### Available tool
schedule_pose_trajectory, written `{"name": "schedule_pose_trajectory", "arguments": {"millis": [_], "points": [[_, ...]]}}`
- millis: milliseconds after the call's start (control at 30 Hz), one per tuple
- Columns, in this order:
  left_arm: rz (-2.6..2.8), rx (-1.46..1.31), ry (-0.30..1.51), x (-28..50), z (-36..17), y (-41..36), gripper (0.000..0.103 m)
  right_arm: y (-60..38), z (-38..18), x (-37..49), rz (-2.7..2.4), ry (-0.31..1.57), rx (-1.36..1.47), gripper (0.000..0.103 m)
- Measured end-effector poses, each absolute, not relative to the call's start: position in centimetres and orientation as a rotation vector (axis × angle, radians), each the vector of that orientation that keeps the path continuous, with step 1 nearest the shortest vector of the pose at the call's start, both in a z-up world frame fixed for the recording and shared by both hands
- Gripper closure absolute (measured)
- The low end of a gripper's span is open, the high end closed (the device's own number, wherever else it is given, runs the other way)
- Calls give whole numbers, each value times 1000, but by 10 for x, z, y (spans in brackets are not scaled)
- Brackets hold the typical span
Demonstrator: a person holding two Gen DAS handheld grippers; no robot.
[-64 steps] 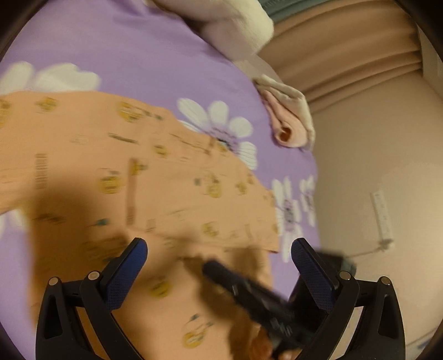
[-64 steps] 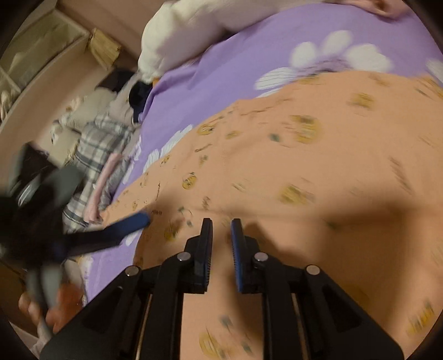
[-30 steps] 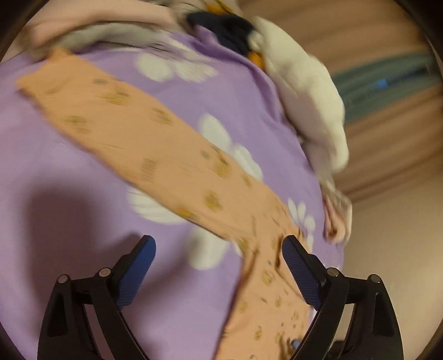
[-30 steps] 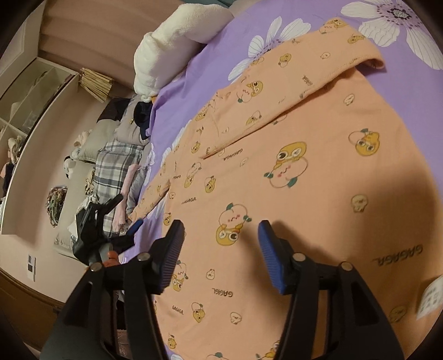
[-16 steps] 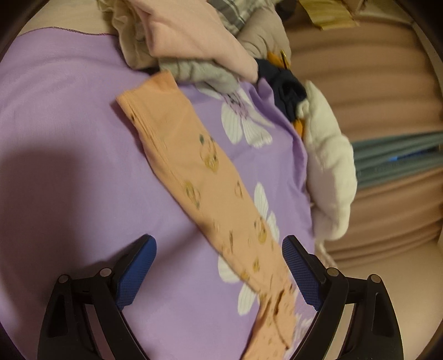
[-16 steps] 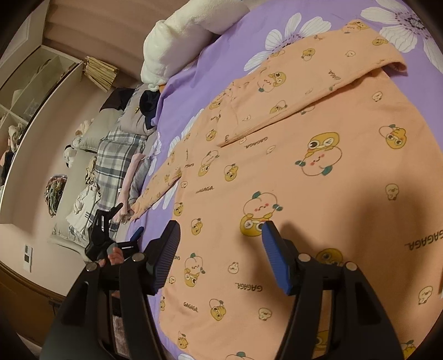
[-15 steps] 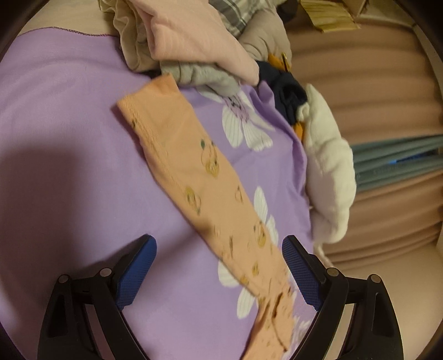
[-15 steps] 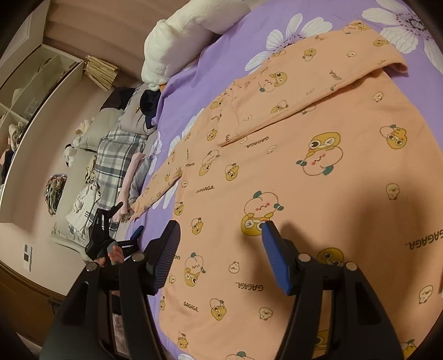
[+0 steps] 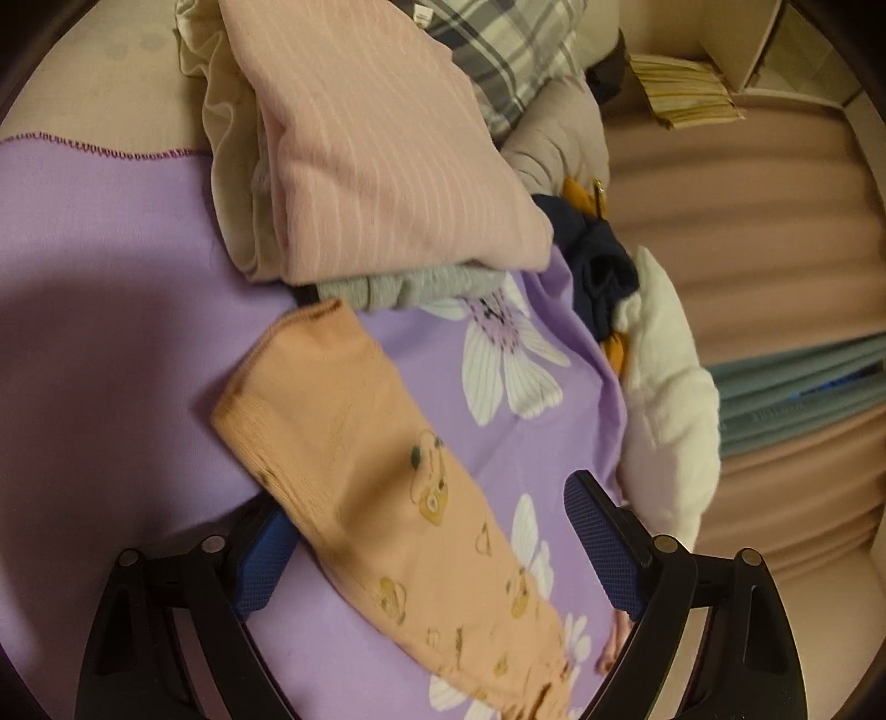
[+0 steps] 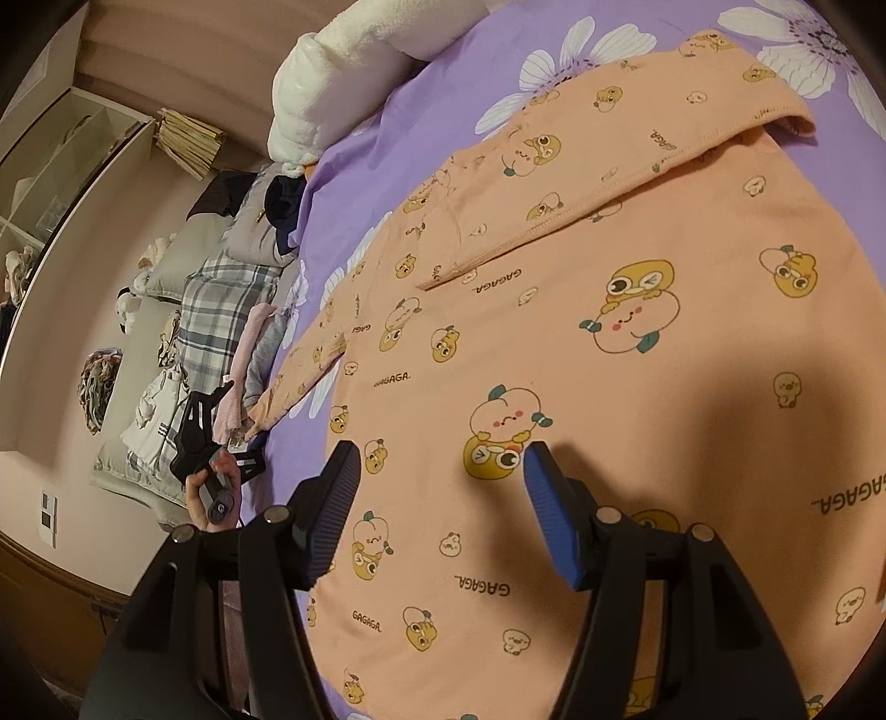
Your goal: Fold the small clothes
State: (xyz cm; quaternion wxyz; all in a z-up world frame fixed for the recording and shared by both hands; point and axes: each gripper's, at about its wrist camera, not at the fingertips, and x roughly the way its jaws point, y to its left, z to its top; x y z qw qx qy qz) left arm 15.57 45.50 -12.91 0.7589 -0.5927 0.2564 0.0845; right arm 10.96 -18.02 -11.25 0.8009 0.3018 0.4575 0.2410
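An orange long-sleeved shirt printed with cartoon figures lies spread flat on the purple flowered bedsheet. One sleeve is folded across its top. The other sleeve stretches out towards a pile of clothes, and its cuff lies flat on the sheet. My left gripper is open and low over this sleeve, one finger on each side; the sleeve's edge covers part of the left finger. In the right wrist view, a hand holds the left gripper at the sleeve's end. My right gripper hangs open over the shirt's body, holding nothing.
A pile of clothes sits just beyond the cuff: a pink striped garment, a grey one and a plaid one. A white plush pillow lies along the bed's edge by the curtain. A shelf stands further off.
My left gripper has swung along the outstretched sleeve towards its cuff and come down close, so the sleeve now lies between its fingers. The right gripper opened from shut, then stayed over the shirt.
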Motion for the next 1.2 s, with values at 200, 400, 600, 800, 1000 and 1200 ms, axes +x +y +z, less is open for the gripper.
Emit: {"name": "schedule_pose_trajectory", "arguments": {"millis": [200, 400, 600, 800, 1000, 1200], "points": [[300, -1205, 627, 154, -128, 449, 65, -185, -119, 110, 514, 992, 672, 41], [380, -1083, 717, 155, -120, 439, 98, -193, -115, 105, 514, 984, 683, 41], [332, -831, 675, 167, -58, 390, 99, -209, -113, 100, 500, 960, 708, 41], [175, -657, 671, 189, -10, 307, 99, -223, -113, 91, 508, 938, 730, 41], [18, -511, 711, 208, 4, 210, 99, -236, -112, 81, 503, 920, 723, 41], [-50, -319, 816, 226, -21, 109, 99, -259, -116, 69, 468, 900, 751, 41]]}}
